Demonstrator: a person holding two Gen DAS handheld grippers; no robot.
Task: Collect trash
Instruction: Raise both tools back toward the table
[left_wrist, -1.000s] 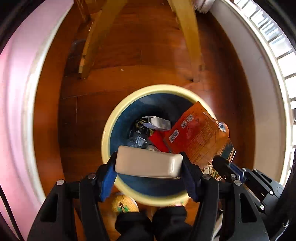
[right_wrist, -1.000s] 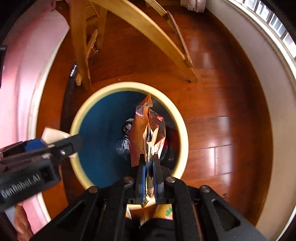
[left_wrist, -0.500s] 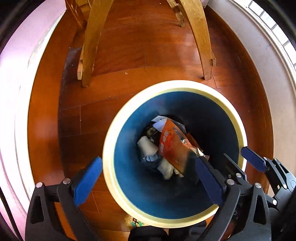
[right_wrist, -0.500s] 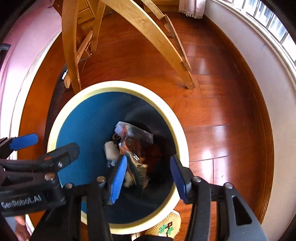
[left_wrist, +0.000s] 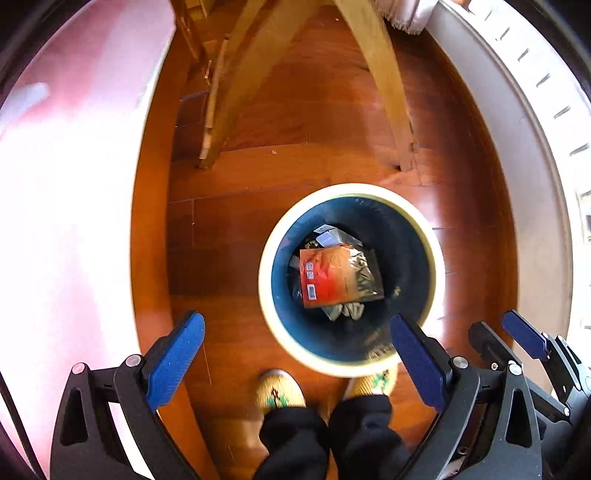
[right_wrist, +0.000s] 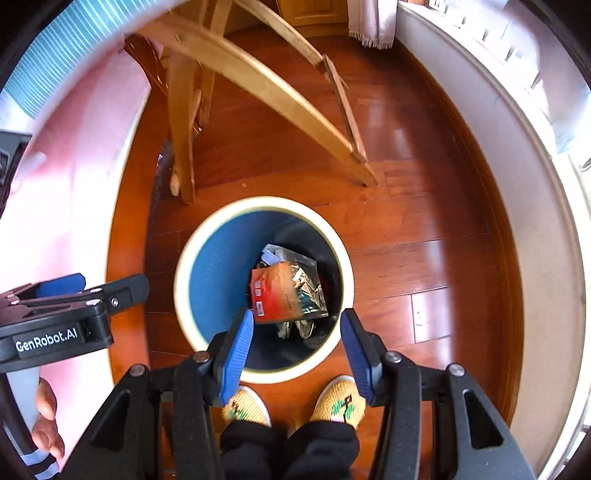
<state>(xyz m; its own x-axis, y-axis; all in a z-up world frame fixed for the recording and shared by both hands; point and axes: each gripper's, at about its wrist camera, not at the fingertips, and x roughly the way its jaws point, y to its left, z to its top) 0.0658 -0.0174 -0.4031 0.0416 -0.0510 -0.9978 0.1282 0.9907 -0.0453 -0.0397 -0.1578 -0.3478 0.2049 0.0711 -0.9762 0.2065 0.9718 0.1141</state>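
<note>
Both grippers point down at the floor. The left gripper (left_wrist: 297, 363) has its blue pads spread wide, nothing between them. The right gripper (right_wrist: 297, 352) stands partly open (also empty). The person's feet (right_wrist: 291, 402) in knitted slippers stand just below them.

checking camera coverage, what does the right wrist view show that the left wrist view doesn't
Only the right wrist view shows a bare hand at lower left and the GenRobot.AI label on the left tool. Only the left wrist view shows both tools together: left tool and right tool, both open and empty. Both show the bin, the orange wrapper inside, and patterned slippers.
</note>
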